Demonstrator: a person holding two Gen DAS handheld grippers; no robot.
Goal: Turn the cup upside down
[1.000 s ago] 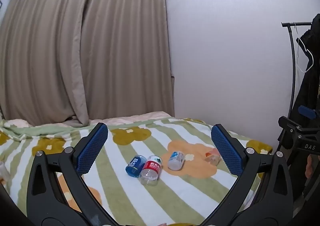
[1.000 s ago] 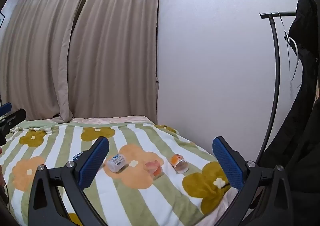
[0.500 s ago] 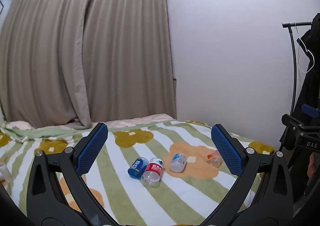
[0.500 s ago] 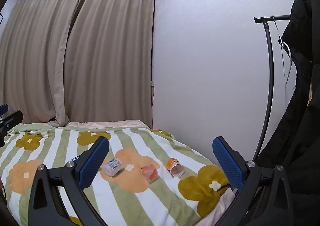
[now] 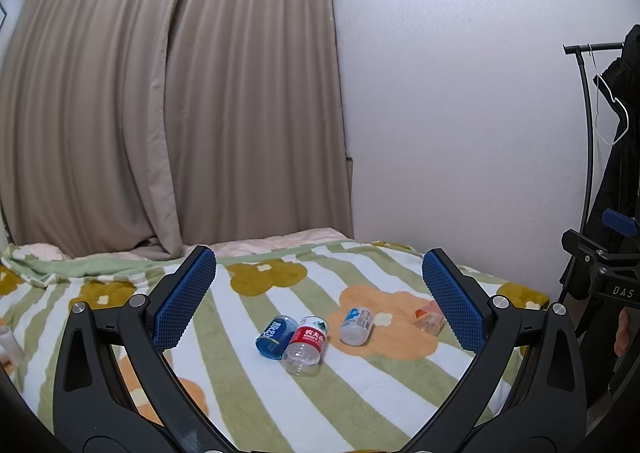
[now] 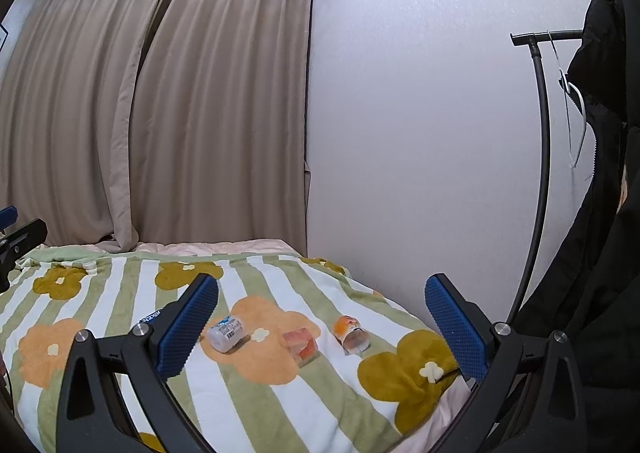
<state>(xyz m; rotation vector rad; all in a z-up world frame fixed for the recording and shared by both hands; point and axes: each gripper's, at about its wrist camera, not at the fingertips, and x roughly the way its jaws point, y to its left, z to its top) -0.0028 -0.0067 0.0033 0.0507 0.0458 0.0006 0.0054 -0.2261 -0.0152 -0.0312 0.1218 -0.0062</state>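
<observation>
Several small cups lie on their sides on the striped flower blanket (image 5: 240,393). In the left wrist view they are a blue cup (image 5: 276,336), a red-labelled clear cup (image 5: 306,345), a white-labelled cup (image 5: 356,327) and an orange-tinted cup (image 5: 428,319). My left gripper (image 5: 319,299) hangs open above and short of them, holding nothing. The right wrist view shows the white-labelled cup (image 6: 226,333), a pink clear cup (image 6: 301,345) and an orange-printed cup (image 6: 351,335). My right gripper (image 6: 322,327) is open and empty, well back from them.
Beige curtains (image 5: 160,113) close off the head of the bed, and a white wall (image 6: 420,133) runs along its right side. A black clothes rack (image 6: 540,173) with dark coats stands at the right. The bed's edge (image 6: 440,401) drops off near the rack.
Both views have tilted slightly upward, so the bed and cups sit a little lower in frame. Both grippers stay open; the cups have not moved.
</observation>
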